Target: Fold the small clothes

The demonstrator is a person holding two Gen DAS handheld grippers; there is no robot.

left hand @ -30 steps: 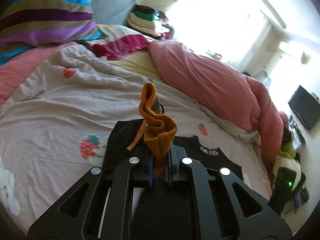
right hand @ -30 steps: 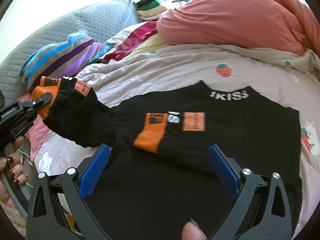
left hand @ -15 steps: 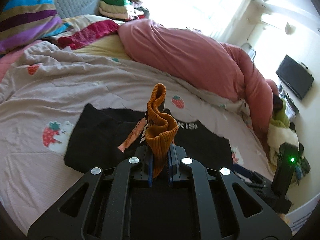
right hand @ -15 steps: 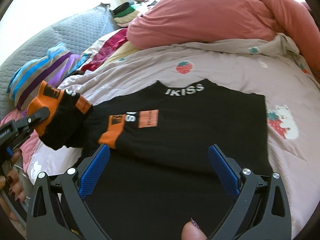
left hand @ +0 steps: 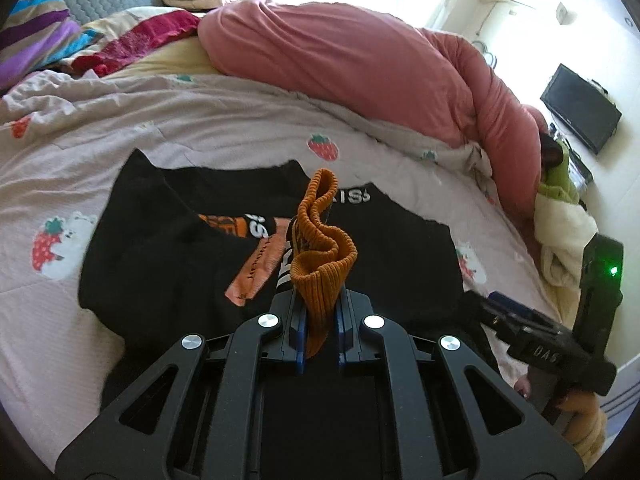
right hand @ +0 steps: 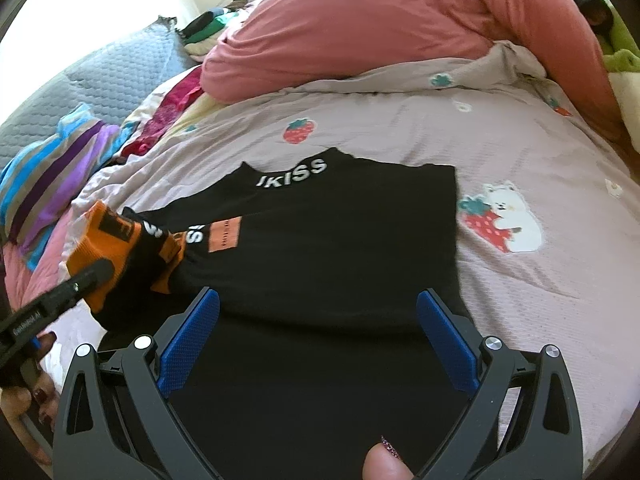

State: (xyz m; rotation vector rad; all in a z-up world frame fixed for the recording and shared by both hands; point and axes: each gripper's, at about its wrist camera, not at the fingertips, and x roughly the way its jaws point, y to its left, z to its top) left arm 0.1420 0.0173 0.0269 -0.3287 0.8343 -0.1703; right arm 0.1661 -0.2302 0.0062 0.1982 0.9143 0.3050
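- While the left claw (left hand: 318, 334) is clenched on the ribbed orange cuff (left hand: 320, 264) of the sleeve, its blue pads press that knit from both sides and the cuff stands up in a crumpled loop above them.
- The right claw (right hand: 318, 338) is released, jaws spread wide with nothing between them, hovering over the near part of the garment.
- The black long-sleeved top with orange patches and white lettering (right hand: 320, 240) lies spread on the pale pink bedsheet printed with strawberries (right hand: 540, 280), near the middle of the bed.
- Its white-lettered neckline (right hand: 292, 172) points to the far side, toward the rolled pink duvet (right hand: 380, 24); the hem is nearest the claws, so the long axis runs near to far.
- The body looks fairly flat, with a straight right edge and one sleeve band already lying across the chest.
- The left sleeve (right hand: 132, 248) is lifted off the sheet at the garment's left side, so I judge the sleeve fold is under way but not laid down.
- Left to do, by my reading: lay that sleeve across the body, then fold the body itself; the task is at an early to middle stage.
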